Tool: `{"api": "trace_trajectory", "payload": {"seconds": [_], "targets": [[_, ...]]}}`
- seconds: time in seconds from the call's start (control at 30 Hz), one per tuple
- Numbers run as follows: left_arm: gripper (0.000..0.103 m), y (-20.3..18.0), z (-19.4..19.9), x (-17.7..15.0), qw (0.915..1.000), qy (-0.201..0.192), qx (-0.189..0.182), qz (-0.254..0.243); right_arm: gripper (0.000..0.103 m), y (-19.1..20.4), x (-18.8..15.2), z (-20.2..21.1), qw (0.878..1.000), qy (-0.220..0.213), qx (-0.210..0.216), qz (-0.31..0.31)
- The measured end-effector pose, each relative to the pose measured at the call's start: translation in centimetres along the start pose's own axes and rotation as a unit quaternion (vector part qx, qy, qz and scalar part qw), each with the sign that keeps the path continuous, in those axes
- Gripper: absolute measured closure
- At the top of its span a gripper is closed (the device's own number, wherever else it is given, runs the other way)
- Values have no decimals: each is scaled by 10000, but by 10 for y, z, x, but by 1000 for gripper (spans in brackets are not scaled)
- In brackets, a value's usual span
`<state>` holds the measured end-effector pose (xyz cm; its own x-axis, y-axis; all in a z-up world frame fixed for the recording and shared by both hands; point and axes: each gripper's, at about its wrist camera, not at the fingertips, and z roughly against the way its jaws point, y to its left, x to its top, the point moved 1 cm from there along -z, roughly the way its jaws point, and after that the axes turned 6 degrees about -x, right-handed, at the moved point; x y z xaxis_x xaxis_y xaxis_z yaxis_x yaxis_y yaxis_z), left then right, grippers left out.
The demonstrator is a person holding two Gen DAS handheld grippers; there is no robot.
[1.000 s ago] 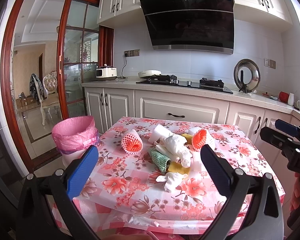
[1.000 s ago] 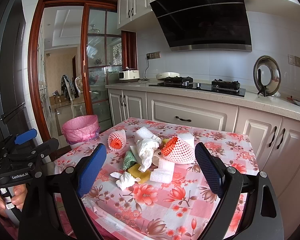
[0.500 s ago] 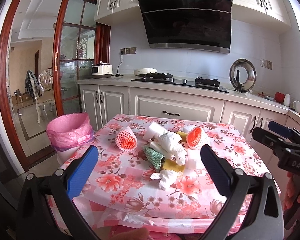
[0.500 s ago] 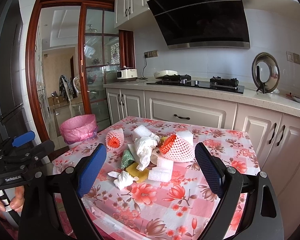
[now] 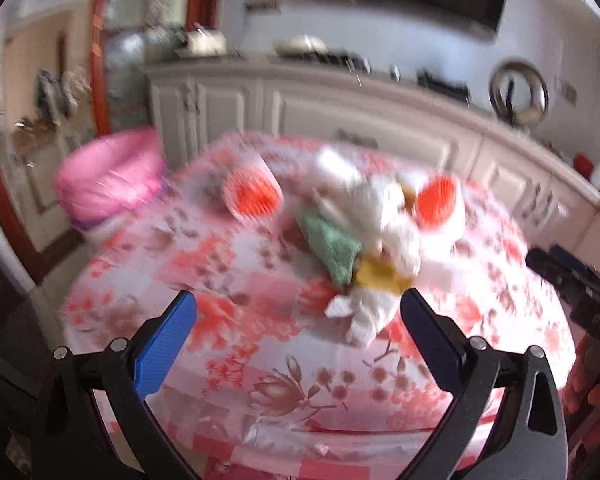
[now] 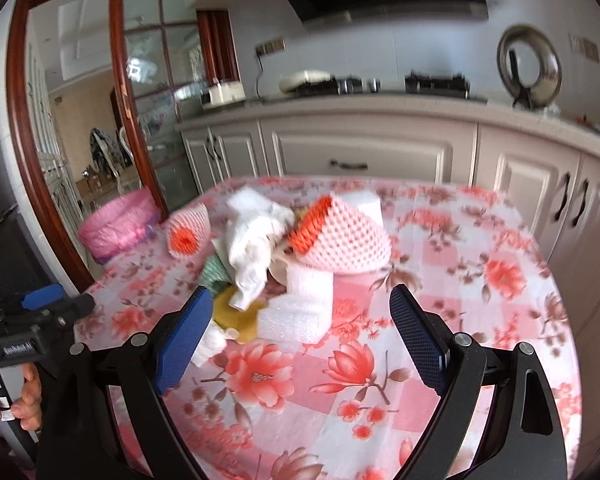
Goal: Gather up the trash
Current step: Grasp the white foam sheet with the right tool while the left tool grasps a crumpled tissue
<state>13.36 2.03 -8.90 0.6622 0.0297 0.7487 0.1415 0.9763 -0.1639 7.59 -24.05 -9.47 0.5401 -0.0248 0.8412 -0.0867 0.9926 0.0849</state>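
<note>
A pile of trash lies mid-table on the floral cloth (image 6: 480, 312): two pink-orange foam fruit nets (image 6: 348, 240) (image 6: 186, 236), crumpled white paper (image 6: 256, 248), white foam pieces (image 6: 300, 312), a green scrap (image 5: 332, 244) and a yellow one (image 5: 376, 274). A crumpled white tissue (image 5: 364, 312) lies nearest the left gripper. A bin with a pink bag (image 5: 112, 176) stands left of the table. My left gripper (image 5: 296, 328) is open and empty above the near table edge. My right gripper (image 6: 302, 328) is open and empty, just short of the foam pieces.
White kitchen cabinets (image 6: 364, 152) and a counter with a hob run behind the table. A wood-framed glass door (image 6: 148, 120) stands at the left, behind the bin. The other gripper shows at each view's edge (image 5: 580, 292) (image 6: 32, 320).
Both grippers have moved forward and down toward the trash pile. The left wrist view is now blurred by motion. Both stay open and empty.
</note>
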Motion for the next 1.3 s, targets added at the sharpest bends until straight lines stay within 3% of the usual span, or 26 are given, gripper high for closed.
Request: {"api": "trace_trajectory", "payload": {"seconds": [0.07, 0.2, 0.37, 0.53, 0.73, 0.87, 0.97, 1.03, 1.3], "targets": [[5, 0, -24, -1, 9995, 175, -46, -247, 18, 3, 1, -21, 9998, 207, 27, -28], [5, -7, -48, -6, 9977, 113, 50, -669, 19, 13, -1, -60, 9989, 472, 19, 65], [5, -10, -74, -22, 9956, 401, -131, -834, 30, 14, -8, -97, 9968, 780, -164, 56], [11, -17, -88, -32, 9943, 514, -201, -909, 52, -1, -18, -111, 9945, 1030, -179, -77], [21, -31, -103, -27, 9928, 566, -381, -988, 53, -24, -22, -96, 9960, 827, -152, -286], [37, -44, -118, -23, 9898, 661, -614, -1103, 53, -39, -25, -86, 9954, 804, -240, -458], [62, -53, -123, -25, 9863, 809, -922, -1103, 53, -45, -28, -79, 9953, 784, -264, -494], [73, -56, -120, -28, 9860, 742, -937, -1164, 53, -47, -30, -74, 9957, 747, -250, -490], [78, -45, -69, -28, 9918, 205, -829, -951, 53, -26, -32, -40, 9987, 473, 16, -187]]}}
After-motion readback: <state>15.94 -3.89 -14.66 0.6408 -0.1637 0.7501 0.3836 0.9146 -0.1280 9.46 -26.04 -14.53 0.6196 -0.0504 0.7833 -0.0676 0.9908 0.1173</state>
